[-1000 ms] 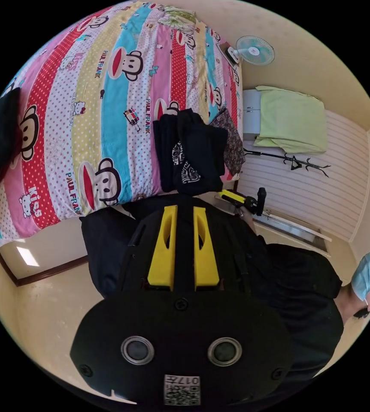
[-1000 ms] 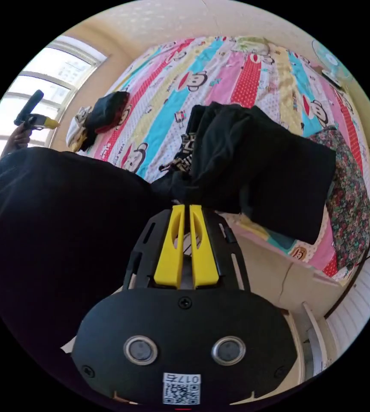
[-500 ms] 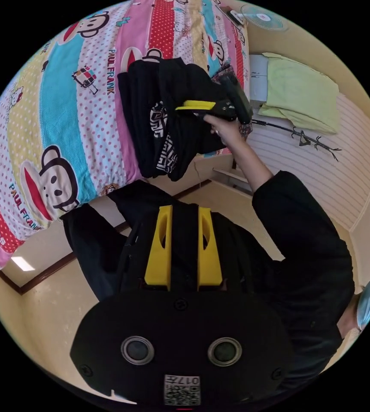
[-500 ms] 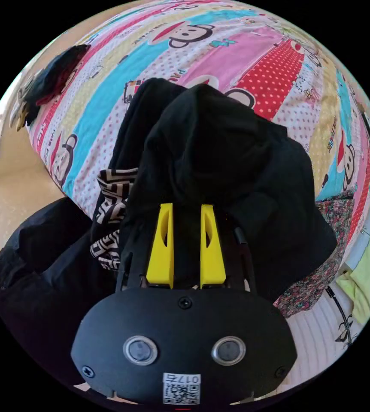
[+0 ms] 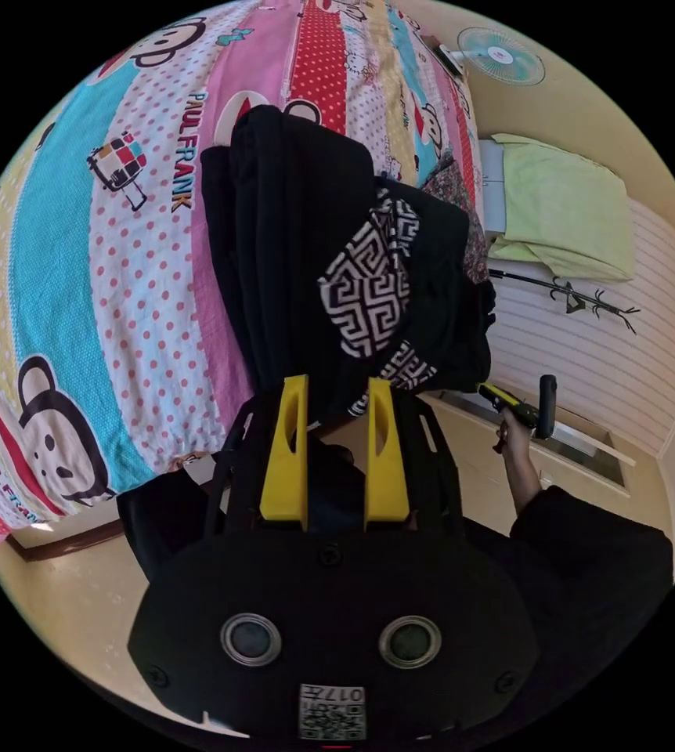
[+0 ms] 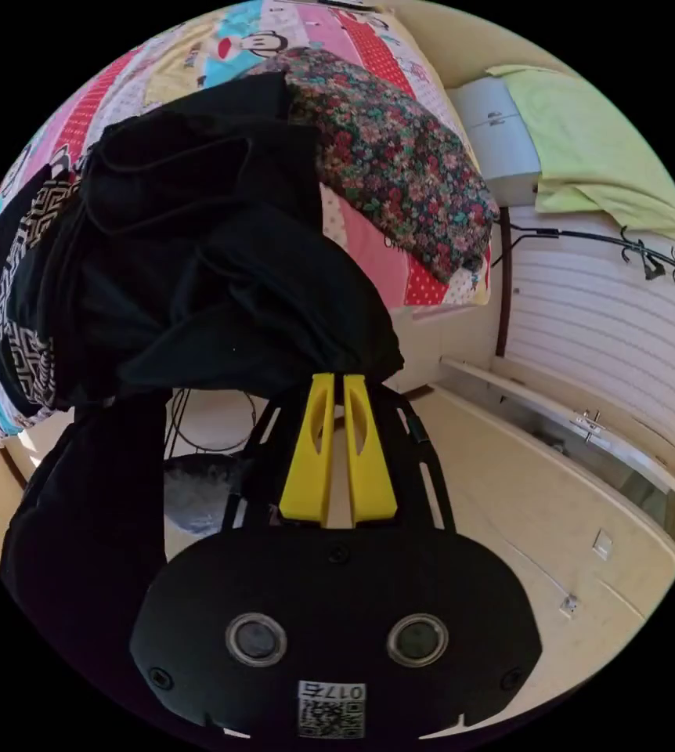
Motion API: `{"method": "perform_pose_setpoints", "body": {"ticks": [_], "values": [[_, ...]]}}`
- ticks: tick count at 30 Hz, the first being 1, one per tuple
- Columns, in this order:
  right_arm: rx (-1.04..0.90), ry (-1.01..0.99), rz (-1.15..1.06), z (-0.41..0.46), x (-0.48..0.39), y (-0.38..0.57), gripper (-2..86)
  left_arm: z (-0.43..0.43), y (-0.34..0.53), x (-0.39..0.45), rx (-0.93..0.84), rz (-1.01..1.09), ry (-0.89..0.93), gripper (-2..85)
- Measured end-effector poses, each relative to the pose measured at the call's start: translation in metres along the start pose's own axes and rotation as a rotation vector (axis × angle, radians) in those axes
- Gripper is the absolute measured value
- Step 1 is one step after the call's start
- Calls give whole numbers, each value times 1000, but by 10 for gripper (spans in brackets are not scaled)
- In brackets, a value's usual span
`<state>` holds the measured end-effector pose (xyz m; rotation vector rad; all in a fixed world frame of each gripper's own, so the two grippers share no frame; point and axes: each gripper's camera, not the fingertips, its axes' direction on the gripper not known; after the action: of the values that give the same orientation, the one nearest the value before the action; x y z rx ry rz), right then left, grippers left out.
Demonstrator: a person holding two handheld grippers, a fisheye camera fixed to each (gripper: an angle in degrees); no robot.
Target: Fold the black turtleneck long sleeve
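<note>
- Left gripper point(image 5: 337, 382), seen in the left gripper view: the two yellow jaws stood apart with a clear gap between them, holding nothing; their tips reached the near edge of the dark clothes pile.
- Black turtleneck long sleeve point(image 5: 294, 235): a soft, dark knit garment that lay bunched on the near edge of the bed, just beyond the left jaw tips; whether the tips touched the cloth could not be told.
- Black garment with a white geometric print point(image 5: 369, 286): it lay in the same pile, just right of the black knit and overlapping it.
- Striped, polka-dotted bedspread with cartoon monkey faces point(image 5: 130, 266): it covered the bed beneath the pile and extended far and to the left.
- Right gripper point(image 6: 336, 377), seen in the right gripper view: the yellow jaws were drawn nearly together, leaving only a thin slit; their tips met the lower edge of the black knit point(image 6: 212, 258), but whether cloth was pinched between them could not be told.
- Dark floral-print cushion point(image 6: 400, 168): it lay on the bed beyond and right of the black pile.
- The right gripper point(image 5: 496, 394) also appeared in the left gripper view, carried by a hand point(image 5: 514, 439) to the right of the pile.
</note>
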<state>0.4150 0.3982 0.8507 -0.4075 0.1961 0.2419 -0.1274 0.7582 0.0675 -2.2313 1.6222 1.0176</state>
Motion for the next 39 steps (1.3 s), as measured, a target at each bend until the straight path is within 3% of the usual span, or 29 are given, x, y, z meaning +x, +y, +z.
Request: {"method": "perform_pose_setpoints", "body": {"ticks": [4,9,13,19,22,24,28,33,36,38,39], "values": [[-5,-193,52,7,-6,23,14,45,-18,2,-96,-5,90,124],[115,-37,-14,-16,-33,27,8,69,-18,34,-133,125,84,124],[188,50,-34,-22,-41,31,6,99,-21,56,-136,220,-54,123],[162,-67,20,4,-12,39,5,129,-29,77,-123,234,-185,63],[223,-124,16,14,12,40,5,106,-19,94,-126,276,-103,8],[275,-169,-9,11,26,35,5,75,-6,110,-84,371,103,-3],[538,-370,-386,-23,23,17,7,-13,24,158,17,501,372,-9],[617,-712,-694,-44,-13,-12,11,-128,51,219,142,736,619,-10],[561,-1090,-952,-55,-22,-7,8,-209,75,245,283,855,649,-10],[714,-1413,-1083,-66,-4,18,5,-275,100,254,419,950,730,-10],[770,-1480,-1116,-68,1,27,5,-291,107,255,461,971,758,-10]]}}
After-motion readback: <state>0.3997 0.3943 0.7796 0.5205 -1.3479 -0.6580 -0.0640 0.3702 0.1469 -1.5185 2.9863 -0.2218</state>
